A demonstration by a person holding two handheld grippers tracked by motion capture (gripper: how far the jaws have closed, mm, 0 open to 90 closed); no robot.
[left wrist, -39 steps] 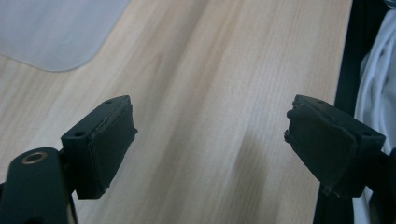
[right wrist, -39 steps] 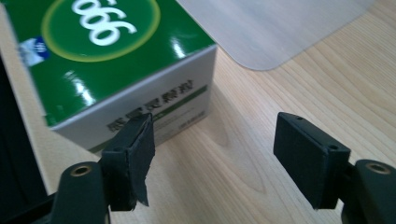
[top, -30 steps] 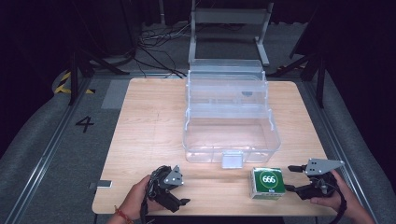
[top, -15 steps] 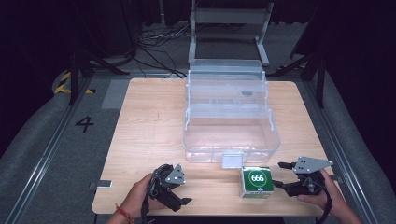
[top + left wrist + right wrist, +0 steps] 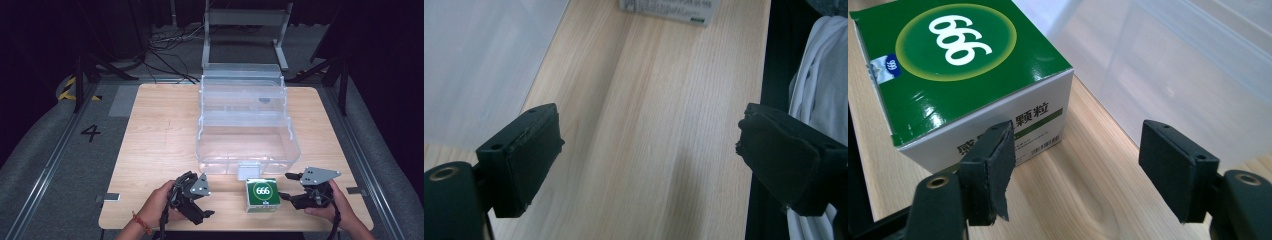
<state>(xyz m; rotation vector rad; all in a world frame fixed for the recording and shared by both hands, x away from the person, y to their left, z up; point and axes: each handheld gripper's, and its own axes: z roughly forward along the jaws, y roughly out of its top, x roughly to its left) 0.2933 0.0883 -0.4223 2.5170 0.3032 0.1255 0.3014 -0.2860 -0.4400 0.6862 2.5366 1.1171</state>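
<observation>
- Left claw [image 5: 196, 210], lower left of the high view: its jaws stand wide apart and have just been opening, with nothing between them but bare wood. It is well apart from the box.
- Green box [image 5: 261, 194], lower middle of the high view: it stands flat on the wooden surface [image 5: 160, 135], just in front of the clear bin [image 5: 245, 125] and near its white latch [image 5: 248, 170]. It looks like thin printed cardboard, so probably light and fairly stiff, though the walls would likely dent under a hard squeeze. The glossy green top may be slippery.
- Best hold, as I judge it: across two opposite white side walls, low to mid height, pads flat on the faces, not on the corners or the lid flap.
- Right claw [image 5: 288, 188], lower right of the high view: jaws apart and empty. In the right gripper view one pad [image 5: 993, 160] sits just beside the box's near white side; whether it touches is hard to tell.
</observation>
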